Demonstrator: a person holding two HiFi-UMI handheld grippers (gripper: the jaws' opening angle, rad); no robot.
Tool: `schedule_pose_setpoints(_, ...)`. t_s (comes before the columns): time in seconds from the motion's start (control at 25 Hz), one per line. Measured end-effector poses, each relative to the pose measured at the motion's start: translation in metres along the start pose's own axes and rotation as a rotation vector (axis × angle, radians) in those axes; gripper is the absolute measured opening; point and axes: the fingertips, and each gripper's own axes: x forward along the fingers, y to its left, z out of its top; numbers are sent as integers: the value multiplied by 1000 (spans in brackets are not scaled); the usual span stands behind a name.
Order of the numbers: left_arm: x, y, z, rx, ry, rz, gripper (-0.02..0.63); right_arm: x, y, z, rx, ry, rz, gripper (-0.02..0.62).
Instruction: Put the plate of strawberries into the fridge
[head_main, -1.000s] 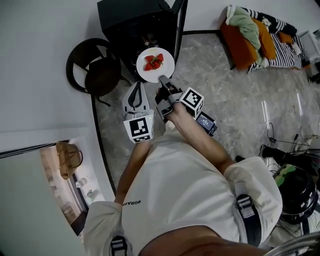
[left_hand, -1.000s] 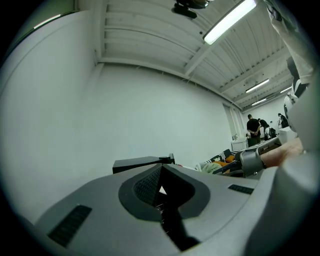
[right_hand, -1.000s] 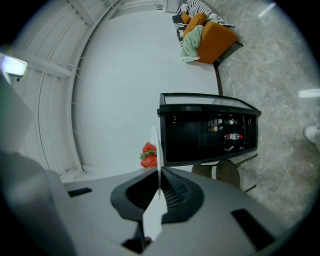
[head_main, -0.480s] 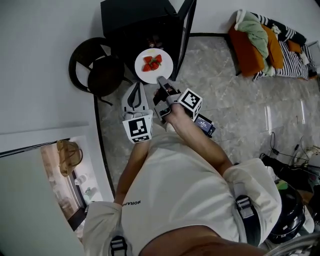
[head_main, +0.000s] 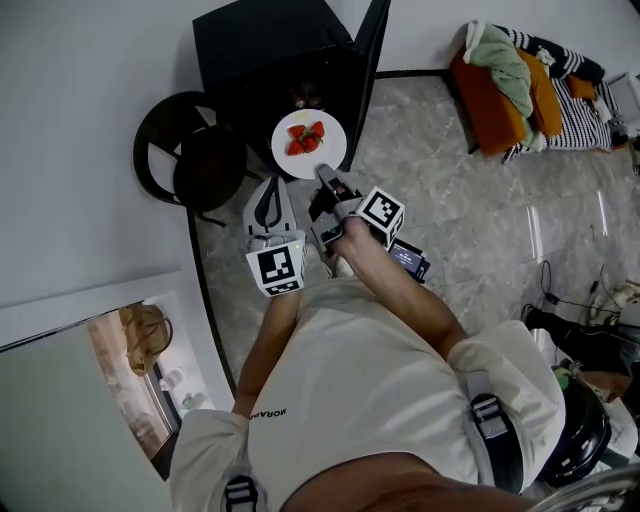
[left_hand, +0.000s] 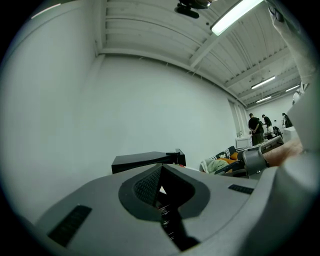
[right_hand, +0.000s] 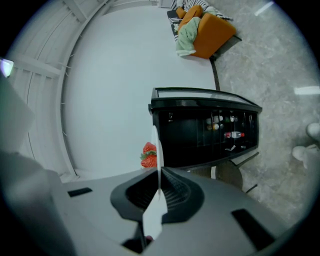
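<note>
Head view: right arm stretched forward. Right gripper (head_main: 325, 173) level, jaws pinched narrow on the near rim of the white plate (head_main: 312, 155). Strawberries (head_main: 306, 137) lie on the plate. Plate is held in the air just before the black fridge (head_main: 270, 45), whose door (head_main: 366, 70) stands open. Left gripper (head_main: 270, 188) is beside and apart from the plate, jaws together, nothing between them. Pale marble floor (head_main: 480, 200). A dark round chair (head_main: 195, 150) stands left of the fridge. An orange seat (head_main: 490, 90) heaped with clothes is well off right.

Plate (head_main: 327, 157) slightly nearer fridge (head_main: 265, 45).
</note>
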Motion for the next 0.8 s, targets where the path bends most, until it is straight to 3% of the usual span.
schedule_pose_setpoints(0.28, 55, 49, -28, -33, 49, -26, 0, 77, -21, 2, 12, -36, -52, 23)
schedule_pose_setpoints(0.8, 101, 73, -50, -36, 71, -37, 0, 127, -49, 15, -4, -68, -104, 23)
